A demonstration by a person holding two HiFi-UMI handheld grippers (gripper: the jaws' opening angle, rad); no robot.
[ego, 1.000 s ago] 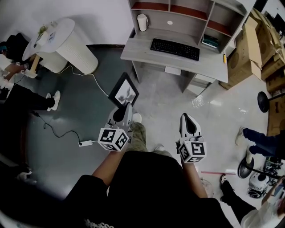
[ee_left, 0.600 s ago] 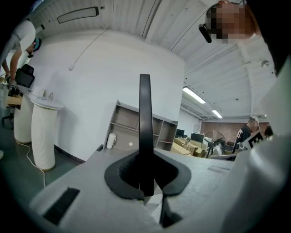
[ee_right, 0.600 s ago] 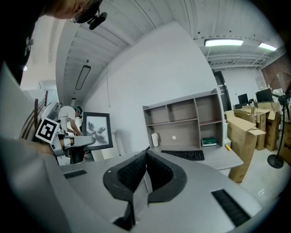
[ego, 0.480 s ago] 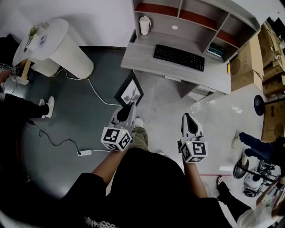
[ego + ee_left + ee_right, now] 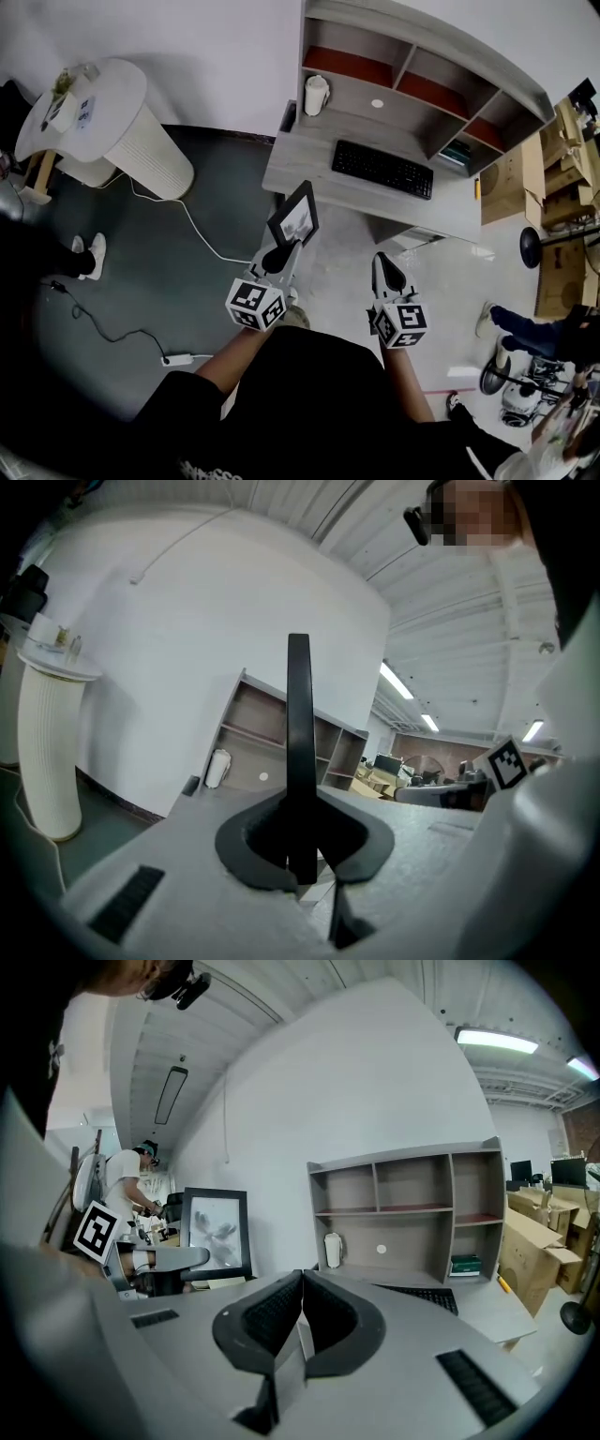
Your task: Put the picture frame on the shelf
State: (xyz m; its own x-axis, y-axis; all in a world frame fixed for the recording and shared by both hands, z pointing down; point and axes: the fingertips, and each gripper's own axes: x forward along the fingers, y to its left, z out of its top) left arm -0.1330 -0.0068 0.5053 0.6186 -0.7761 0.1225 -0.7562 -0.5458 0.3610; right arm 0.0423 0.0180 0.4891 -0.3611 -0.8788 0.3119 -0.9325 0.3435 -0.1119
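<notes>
The left tongs (image 5: 284, 251) are clamped on the bottom edge of the picture frame (image 5: 294, 216), which stands upright at their 12 o'clock, just short of the table (image 5: 309, 173) and shelf (image 5: 412, 75); the right tongs (image 5: 383, 266) are closed and empty

My left gripper (image 5: 280, 253) holds a matt black picture frame (image 5: 293, 215); ahead, a grey wood-grain shelf (image 5: 441, 45), glossy floor (image 5: 450, 272) below.

One picture frame (image 5: 293, 214), one keyboard (image 5: 382, 169) and one cup (image 5: 316, 95) are pictured. Two grippers are seen: left gripper (image 5: 285, 249) and right gripper (image 5: 380, 260).
</notes>
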